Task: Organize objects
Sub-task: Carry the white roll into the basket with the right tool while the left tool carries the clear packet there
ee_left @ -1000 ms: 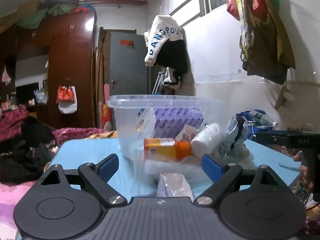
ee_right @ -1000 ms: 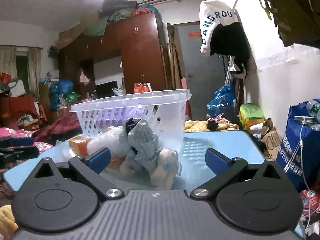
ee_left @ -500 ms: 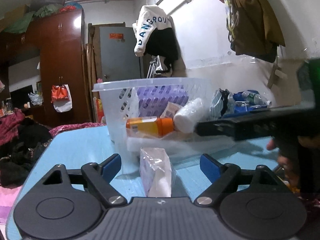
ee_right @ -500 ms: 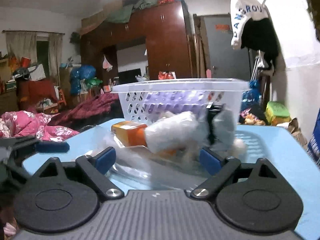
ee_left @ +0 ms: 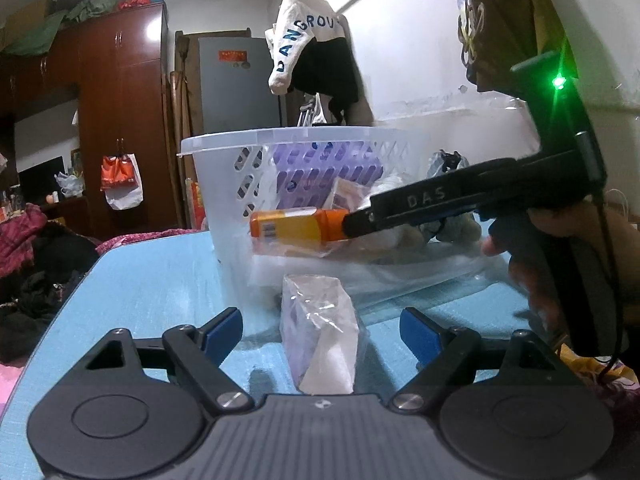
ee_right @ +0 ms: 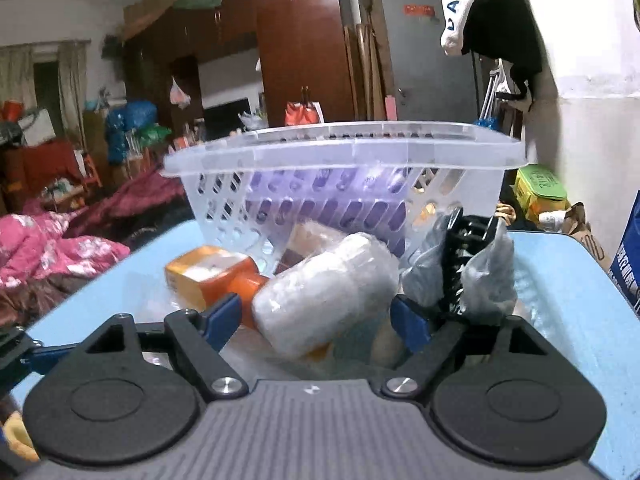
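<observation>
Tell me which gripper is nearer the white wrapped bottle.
Right. The right gripper straddles the white wrapped bottle, jaws closing, pads not yet pressing. The left gripper sits farther back, around a clear-wrapped packet.

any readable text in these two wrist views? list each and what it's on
"DANGROU": blue letters on the white sleeve of the hanging jacket; it reads "ANGROU" in the right wrist view, cut at the edge.
"DAS": raised letters on the side of the right gripper's finger.
Orange bottle: barcode and label print, too blurred to read.
Red sign on the grey door: too small to read.
Green box by the wall: print unreadable.
</observation>
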A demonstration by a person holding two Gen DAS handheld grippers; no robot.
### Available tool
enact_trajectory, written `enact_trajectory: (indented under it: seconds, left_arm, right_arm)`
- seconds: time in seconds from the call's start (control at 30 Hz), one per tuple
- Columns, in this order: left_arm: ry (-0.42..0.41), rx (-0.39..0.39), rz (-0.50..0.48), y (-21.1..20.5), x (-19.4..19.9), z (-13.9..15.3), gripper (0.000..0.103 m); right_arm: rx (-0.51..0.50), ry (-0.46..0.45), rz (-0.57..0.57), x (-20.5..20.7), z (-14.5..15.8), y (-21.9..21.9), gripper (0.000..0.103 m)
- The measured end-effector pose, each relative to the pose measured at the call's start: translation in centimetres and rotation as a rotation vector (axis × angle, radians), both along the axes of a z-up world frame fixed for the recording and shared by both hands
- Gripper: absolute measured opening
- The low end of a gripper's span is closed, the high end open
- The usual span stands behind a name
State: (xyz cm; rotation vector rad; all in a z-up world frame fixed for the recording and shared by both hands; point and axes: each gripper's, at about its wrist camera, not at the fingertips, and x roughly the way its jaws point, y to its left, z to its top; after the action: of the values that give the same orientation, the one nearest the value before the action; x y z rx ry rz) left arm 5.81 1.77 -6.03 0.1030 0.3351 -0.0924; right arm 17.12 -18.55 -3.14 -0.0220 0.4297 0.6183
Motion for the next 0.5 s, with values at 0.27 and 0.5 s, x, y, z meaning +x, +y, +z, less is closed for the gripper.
enact_trajectory:
  seconds: [0.27, 0.5]
  left_arm:
    - [-0.015, -0.011, -0.007, 0.4, -0.7, 0.1, 0.037]
    - [-0.085, -0.056, -0.003, 1.4, -1.2, 1.6, 0.037]
  right_arm:
    - [0.058, -0.038, 0.012, -1.5, 0.4, -1.9, 0.076]
    - [0.077, -0.157, 0.077, -4.0, 1.5, -2.6, 0.076]
